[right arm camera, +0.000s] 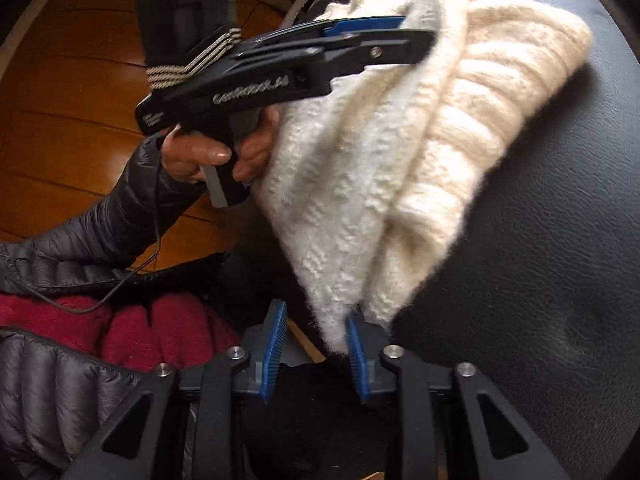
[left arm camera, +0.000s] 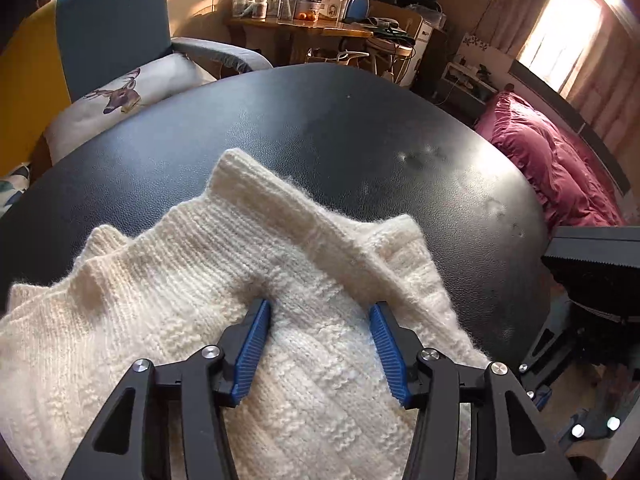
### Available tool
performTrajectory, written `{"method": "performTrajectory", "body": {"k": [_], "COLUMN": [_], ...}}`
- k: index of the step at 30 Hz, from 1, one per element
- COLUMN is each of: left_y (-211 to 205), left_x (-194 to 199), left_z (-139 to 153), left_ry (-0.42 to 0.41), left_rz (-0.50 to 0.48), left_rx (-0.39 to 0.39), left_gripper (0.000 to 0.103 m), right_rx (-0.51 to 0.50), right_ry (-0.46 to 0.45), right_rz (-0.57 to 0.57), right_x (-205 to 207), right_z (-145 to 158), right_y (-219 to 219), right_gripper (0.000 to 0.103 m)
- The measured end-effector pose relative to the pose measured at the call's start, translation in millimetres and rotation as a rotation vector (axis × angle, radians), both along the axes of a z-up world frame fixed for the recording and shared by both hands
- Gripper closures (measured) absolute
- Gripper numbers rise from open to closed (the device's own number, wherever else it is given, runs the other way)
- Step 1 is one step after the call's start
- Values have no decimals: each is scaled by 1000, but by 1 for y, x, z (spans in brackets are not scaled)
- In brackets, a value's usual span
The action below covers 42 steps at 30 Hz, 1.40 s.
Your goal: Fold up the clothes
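Here, cream sweater (left arm camera: 248, 300) on black table (left arm camera: 360, 128), left gripper (left arm camera: 318, 312) spread over it, right gripper (right arm camera: 316, 322) agape, armchair (left arm camera: 108, 32) behind.

Lived-in home, bedroom-like — pink-quilted bed (left arm camera: 552, 160), deer-print cushion (left arm camera: 120, 92), cluttered wooden desk (left arm camera: 304, 30), curtained window (left arm camera: 560, 32).

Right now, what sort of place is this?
Probably a lived-in home bedroom: a bed with a crimson ruffled quilt, a cluttered wooden desk, and a blue-and-yellow armchair surround the black table.
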<state>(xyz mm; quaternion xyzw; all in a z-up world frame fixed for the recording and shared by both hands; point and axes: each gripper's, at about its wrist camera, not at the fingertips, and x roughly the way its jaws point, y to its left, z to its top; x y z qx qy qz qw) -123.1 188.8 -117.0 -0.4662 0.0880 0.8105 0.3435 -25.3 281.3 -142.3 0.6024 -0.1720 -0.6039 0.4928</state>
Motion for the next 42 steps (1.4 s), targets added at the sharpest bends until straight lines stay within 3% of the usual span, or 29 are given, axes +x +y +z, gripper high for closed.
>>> {"method": "performTrajectory", "body": {"k": [2, 5, 7, 11, 15, 18, 24, 26, 27, 30, 32, 38, 40, 42], "left_y": [-3, -24, -44, -78, -88, -89, -84, -81, -79, -76, -78, -73, -80, -90], "left_x": [2, -2, -5, -5, 3, 9, 15, 11, 8, -4, -5, 4, 5, 7], "left_z": [3, 16, 29, 43, 38, 30, 32, 30, 28, 5, -3, -1, 7, 19], "left_ry": [4, -40, -48, -34, -9, -16, 19, 24, 23, -52, -56, -25, -40, -53], "left_rz": [2, 46, 102, 168, 174, 173, 139, 129, 128, 161, 192, 207, 218, 236], "left_rx": [19, 146, 222, 303, 272, 265, 252, 238, 222, 192, 212, 221, 257, 307], "left_gripper": [49, 49, 49, 48, 48, 48, 48, 47, 46, 44, 43, 35, 35, 35], "right_rx": [-27, -37, -5, 16, 167, 201, 278, 331, 346, 563, 706, 606, 601, 573], "right_ry": [5, 2, 48, 149, 297, 319, 227, 234, 260, 415, 434, 385, 390, 415], "right_rz": [-38, -112, -168, -295, -430, -530, -597, -581, -575, -572, -567, -672, -713, -732], "right_x": [4, 11, 17, 11, -22, -74, -157, -163, -160, -146, -144, -135, -130, -121], "right_z": [-3, 1, 13, 48, 76, 73, 36, 30, 33, 42, 27, 29, 37, 52], "right_y": [2, 10, 18, 34, 23, 24, 9, -1, -4, -13, -9, 15, 18, 15], "right_gripper": [79, 73, 64, 64, 59, 59, 59, 75, 89, 94, 94, 94, 78, 78]}}
